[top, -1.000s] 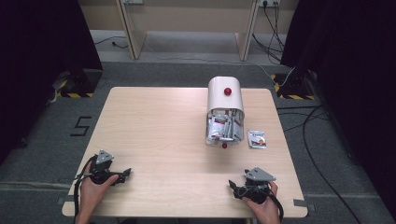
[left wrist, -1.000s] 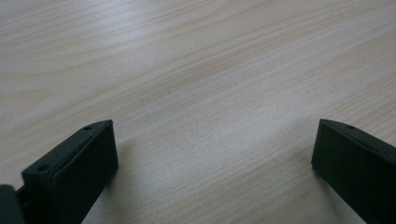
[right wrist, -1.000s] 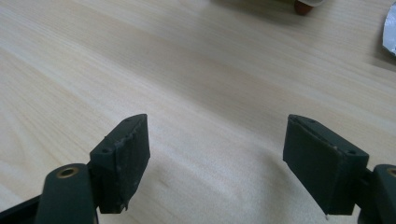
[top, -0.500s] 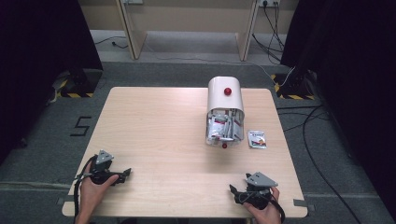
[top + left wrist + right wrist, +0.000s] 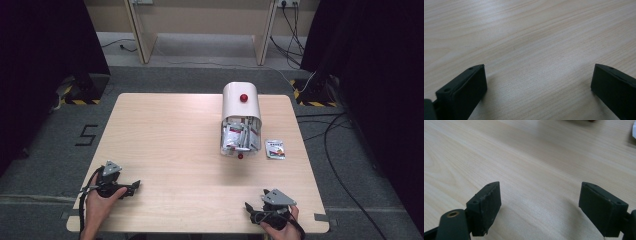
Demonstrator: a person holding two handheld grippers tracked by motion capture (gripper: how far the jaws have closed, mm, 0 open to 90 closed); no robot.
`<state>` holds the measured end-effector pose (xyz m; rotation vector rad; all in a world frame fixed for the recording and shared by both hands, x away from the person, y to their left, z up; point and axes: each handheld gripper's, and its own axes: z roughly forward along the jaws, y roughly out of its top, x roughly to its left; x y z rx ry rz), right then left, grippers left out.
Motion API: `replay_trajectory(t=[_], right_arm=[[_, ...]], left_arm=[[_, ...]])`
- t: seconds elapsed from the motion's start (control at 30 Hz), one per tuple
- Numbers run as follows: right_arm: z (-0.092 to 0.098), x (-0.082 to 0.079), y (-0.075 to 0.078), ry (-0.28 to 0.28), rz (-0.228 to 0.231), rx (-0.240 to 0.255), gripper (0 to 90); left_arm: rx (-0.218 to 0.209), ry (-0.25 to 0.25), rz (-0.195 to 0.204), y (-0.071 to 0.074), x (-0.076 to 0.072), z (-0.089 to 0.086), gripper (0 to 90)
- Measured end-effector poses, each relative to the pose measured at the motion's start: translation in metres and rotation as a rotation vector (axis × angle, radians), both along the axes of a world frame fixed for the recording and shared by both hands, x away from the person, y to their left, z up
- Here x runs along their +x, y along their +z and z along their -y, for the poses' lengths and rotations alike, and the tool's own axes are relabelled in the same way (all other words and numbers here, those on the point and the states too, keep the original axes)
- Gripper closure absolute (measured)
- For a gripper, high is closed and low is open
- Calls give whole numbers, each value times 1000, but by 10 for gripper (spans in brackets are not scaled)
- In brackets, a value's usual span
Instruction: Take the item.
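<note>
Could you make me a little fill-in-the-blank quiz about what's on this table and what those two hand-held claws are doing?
1. The white round-topped container lies on its side, with a small ____ knob on its top.
2. One loose packet lies on the light wooden table, to the ____ of the container's open mouth in the high view.
3. The left claw and right claw both hold ____ between their jaws.
4. The jaws of both claws stand ____.

Missing words: red; right; nothing; open

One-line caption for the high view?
Both open grippers, left and right, rest near the table's front edge, far from the white container.
</note>
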<state>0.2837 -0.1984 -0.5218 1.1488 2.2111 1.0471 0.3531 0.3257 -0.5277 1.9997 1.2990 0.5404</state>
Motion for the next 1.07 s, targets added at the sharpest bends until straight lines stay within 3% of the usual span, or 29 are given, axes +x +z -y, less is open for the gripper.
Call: replay_trajectory(t=[0.13,0.17,0.43,1.07], right_arm=[[1,-3,-3,3,-4,-7,183],[3,-3,-6,-4,-6,15,177],[8,-15,-10,18,16,44,168],[7,-14,-11,20,20,50,150]], left_arm=[[0,0,0,0,0,0,0],[0,1,0,0,0,0,0],[3,1,0,0,-1,0,0],[3,1,0,0,-1,0,0]])
